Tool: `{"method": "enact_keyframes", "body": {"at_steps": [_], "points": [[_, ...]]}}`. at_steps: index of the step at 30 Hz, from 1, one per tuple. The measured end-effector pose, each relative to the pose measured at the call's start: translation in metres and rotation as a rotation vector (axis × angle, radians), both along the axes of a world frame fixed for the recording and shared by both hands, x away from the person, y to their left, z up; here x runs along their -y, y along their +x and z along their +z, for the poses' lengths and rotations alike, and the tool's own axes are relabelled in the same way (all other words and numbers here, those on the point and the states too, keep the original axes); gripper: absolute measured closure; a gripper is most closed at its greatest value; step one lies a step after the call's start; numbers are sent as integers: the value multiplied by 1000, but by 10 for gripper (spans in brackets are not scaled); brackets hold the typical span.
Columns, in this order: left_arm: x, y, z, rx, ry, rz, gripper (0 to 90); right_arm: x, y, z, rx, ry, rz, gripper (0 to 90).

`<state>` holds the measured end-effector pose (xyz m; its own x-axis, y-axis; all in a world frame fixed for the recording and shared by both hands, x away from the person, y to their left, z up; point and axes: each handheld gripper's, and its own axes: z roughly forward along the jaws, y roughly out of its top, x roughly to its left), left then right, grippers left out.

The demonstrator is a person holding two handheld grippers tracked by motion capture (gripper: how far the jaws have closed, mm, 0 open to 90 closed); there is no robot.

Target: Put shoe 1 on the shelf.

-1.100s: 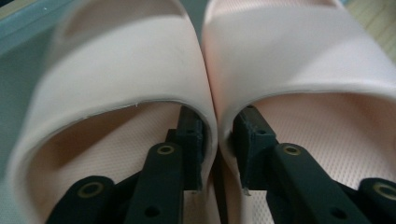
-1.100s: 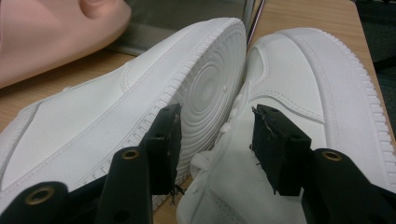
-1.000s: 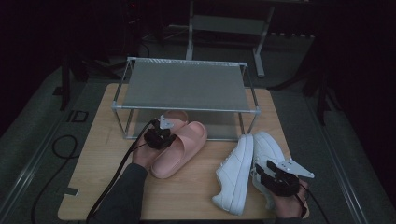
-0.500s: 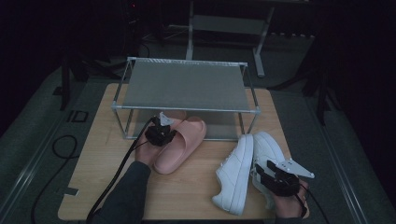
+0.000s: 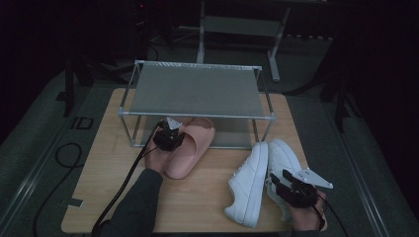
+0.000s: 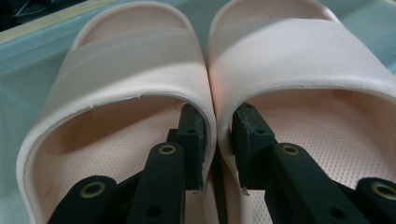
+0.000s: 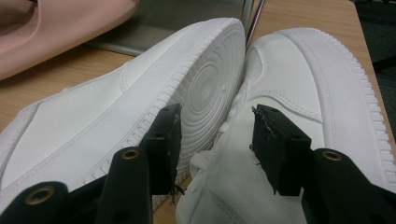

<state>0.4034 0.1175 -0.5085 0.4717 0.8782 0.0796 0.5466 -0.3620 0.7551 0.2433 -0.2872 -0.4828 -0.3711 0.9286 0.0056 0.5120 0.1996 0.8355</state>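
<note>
We are sliding the pair of pink slides (image 5: pixel 190 145) onto the lower level of the metal shoe rack (image 5: pixel 195 89), and against the two earlier high views the pair now sits a little deeper under the rack's top shelf, toes in its shadow and heels out on the wooden worktop (image 5: pixel 197 197) in front of the rack. The left tool (image 6: pixel 218 140) has one jaw inside each slide, pinching the two touching inner walls together; the pads look pressed on the foam, so we judge the pair is not yet let go, though a release seems near. That suggests the slides are almost placed. To the right of the rack's front right leg, the right tool (image 7: pixel 215 140) has not shifted: its jaws stand spread at the white sneakers (image 5: pixel 262 180), one jaw by the ribbed sole of the sneaker tipped on its side, the other over the lace area of the upright one; we cannot tell whether the pads press on them. No brand, label or writing is readable on either pair.
</note>
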Motion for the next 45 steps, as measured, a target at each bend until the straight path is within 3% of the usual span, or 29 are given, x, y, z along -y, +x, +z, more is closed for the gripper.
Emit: {"method": "enact_keyframes", "body": {"at_steps": [2, 3, 11, 14, 15, 16, 18, 19, 25, 26, 28, 33, 45], "points": [[-1, 1, 0, 1, -4, 4, 740, 0, 0, 0, 0, 0, 0, 516], [-4, 2, 1, 35, 54, 21, 740, 0, 0, 0, 0, 0, 1, 515], [-3, 2, 1, 33, 49, 15, 696, 0, 0, 0, -1, 1, 2, 515], [-3, 2, 1, 32, 42, 7, 646, 0, 0, 0, 0, 2, 2, 515], [-1, 3, -1, 6, -5, -17, 620, 0, 0, 0, -1, 3, 2, 514], [4, -2, -1, -8, -43, 77, 601, 0, -1, 0, -1, 2, 2, 514], [4, -3, -1, -7, -39, 79, 580, 0, -1, 0, -1, 3, 3, 514], [1, 0, -1, 1, -19, 27, 574, 0, -1, 0, 0, 3, 3, 514], [2, -3, 1, -2, -22, 13, 522, 0, -1, 0, -1, 3, 4, 514], [3, -4, 1, -15, -49, 19, 518, 0, -1, 0, 0, 2, 5, 514], [2, -5, 2, -23, -52, 10, 497, -1, -1, 0, -1, 2, 6, 513], [0, -8, 3, -26, -33, -2, 483, -1, -1, 0, -1, 1, 7, 513], [-3, -17, 6, 15, 14, -36, 474, -1, -1, 0, 0, 0, 9, 511]]}}
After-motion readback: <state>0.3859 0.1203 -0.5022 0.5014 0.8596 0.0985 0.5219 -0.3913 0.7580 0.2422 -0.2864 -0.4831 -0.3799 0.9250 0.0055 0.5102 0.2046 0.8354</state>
